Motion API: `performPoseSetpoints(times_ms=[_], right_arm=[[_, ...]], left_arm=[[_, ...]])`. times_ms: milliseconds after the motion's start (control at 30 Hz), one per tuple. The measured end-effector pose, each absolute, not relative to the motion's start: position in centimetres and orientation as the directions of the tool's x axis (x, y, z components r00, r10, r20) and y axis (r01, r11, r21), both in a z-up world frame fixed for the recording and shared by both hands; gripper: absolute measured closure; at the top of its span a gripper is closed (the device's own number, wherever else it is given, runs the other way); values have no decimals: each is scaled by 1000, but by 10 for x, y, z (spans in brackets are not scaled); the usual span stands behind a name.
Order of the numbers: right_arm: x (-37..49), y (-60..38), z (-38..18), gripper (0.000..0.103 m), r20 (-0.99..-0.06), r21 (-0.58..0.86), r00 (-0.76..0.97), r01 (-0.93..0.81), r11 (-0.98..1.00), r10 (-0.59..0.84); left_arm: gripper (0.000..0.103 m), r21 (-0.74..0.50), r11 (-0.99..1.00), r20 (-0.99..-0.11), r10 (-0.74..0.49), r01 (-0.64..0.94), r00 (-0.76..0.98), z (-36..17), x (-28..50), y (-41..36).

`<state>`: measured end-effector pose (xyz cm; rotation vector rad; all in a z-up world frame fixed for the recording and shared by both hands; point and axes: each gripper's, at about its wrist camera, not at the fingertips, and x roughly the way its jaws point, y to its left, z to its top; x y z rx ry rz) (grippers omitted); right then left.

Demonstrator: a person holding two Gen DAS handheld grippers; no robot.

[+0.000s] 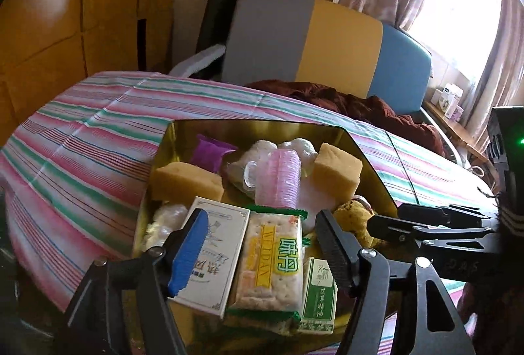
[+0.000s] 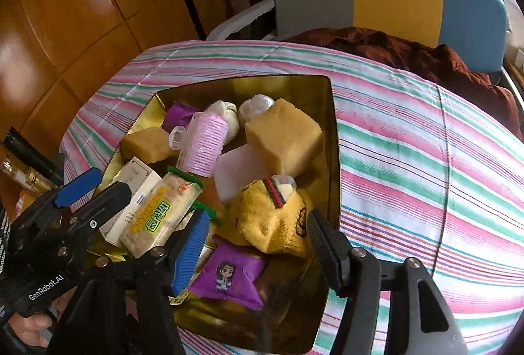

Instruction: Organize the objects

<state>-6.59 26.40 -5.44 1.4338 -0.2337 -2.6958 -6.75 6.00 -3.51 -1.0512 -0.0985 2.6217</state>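
Currently I hold both the left gripper (image 1: 262, 243) and right gripper (image 2: 257, 243) wide open and empty above the near edge of the gold tray (image 2: 332, 139), over its cracker packet (image 1: 271, 260) and yellow sock (image 2: 271, 217).

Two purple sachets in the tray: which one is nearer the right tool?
The purple sachet with the cartoon figure, lying just ahead of the right tool. The plain one sits at the tray's far end.

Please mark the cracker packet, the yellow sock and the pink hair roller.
cracker packet (image 1: 270, 260), left wrist view, on the middle of its clear wrapper.
yellow sock (image 2: 271, 217), right wrist view, on its bunched body.
pink hair roller (image 2: 206, 145), right wrist view, on its ribbed side.
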Motion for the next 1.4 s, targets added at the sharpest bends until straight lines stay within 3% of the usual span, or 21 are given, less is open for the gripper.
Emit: performPoseSetpoints(times_ms=[433, 767, 900, 1067, 1400], right_arm=[[-23, 241, -42, 40, -744, 50, -667, -119, -992, 42], [9, 250, -29, 39, -673, -4, -723, -211, -977, 159], [13, 251, -34, 39, -680, -13, -712, -226, -974, 174], [12, 251, -41, 39, -699, -12, -696, -220, -975, 165], [8, 248, -47, 39, -714, -20, -684, -197, -980, 151]], left_arm=[[0, -81, -983, -600, 179, -164, -780, -7, -32, 46], [0, -56, -987, -590, 153, -148, -793, -3, -9, 48], [0, -84, -988, -592, 156, -132, -791, -4, -6, 50], [0, 9, -997, -581, 55, -74, -812, -9, -1, 59], [0, -19, -998, -580, 64, -65, -812, -12, -2, 55]])
